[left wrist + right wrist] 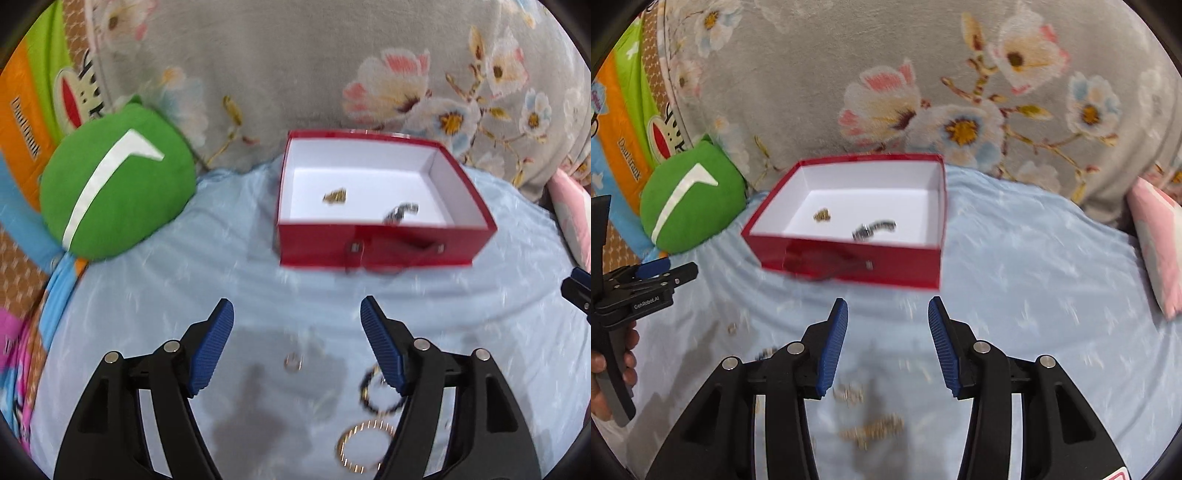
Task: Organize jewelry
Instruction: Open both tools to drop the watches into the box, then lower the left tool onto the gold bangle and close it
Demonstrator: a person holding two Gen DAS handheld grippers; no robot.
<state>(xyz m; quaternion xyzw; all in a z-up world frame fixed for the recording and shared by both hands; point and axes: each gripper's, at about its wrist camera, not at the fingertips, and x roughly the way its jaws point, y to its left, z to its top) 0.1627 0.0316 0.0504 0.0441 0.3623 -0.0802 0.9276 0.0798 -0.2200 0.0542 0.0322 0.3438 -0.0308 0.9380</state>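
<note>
An open red box with a white inside stands on the light blue sheet; it also shows in the right wrist view. It holds a small gold piece and a dark silver piece. My left gripper is open and empty above a small ring, a dark beaded bracelet and a gold bangle on the sheet. My right gripper is open and empty above blurred gold jewelry lying on the sheet.
A green round cushion lies left of the box. A grey floral blanket rises behind it. A pink pillow lies at the right. The left gripper shows at the left edge of the right wrist view.
</note>
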